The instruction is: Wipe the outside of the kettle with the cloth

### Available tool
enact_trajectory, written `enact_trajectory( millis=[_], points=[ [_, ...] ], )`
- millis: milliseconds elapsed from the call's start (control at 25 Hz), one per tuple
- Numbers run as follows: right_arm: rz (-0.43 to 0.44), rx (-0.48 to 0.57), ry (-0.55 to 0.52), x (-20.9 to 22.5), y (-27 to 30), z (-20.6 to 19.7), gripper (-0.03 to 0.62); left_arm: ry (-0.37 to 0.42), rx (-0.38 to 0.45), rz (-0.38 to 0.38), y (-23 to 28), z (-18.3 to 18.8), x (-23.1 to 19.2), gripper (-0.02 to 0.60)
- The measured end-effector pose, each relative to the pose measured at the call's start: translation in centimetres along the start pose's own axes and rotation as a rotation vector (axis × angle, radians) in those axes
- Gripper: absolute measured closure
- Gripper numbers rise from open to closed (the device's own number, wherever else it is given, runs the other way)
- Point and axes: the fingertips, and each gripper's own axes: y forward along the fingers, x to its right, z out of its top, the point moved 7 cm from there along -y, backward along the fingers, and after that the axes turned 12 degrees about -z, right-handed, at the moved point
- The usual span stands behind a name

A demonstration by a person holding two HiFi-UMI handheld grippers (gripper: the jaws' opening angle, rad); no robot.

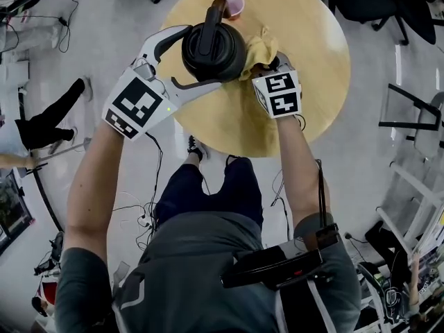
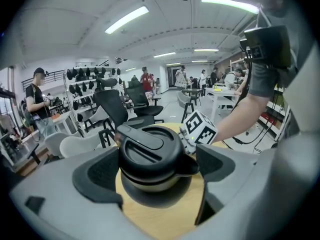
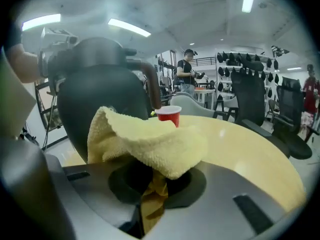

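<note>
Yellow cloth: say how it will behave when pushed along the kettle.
Likely floppy: the cloth droops in folds over the right gripper. Probably light and grippy, given its terry pile. It may bunch against the kettle rather than slide flat.

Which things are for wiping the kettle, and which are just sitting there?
For the job:
kettle, held in the left claw
yellow cloth, pinched in the right claw, against the kettle's side

Just sitting there:
red cup on the round table
office chairs behind
</note>
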Motion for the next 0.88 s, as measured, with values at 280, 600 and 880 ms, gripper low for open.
enact_trajectory(
  millis=[280,600,880],
  points=[
    [-0.055,-0.032,-0.058,-1.1,0.6,-1.0,0.533,0.091,-0.037,-0.106,-0.7,-0.3,-1.2,0.114],
    [-0.139,0.088,0.043,-0.6,-5.4,4.8,0.531,0.159,-0.014,-0.189,-0.6,-1.1,-1.5,0.112],
    [-0.187,0.205,0.004,-2.7,-8.7,11.3,0.532,0.235,-0.011,-0.304,-0.9,-2.7,-2.2,0.112]
  ],
)
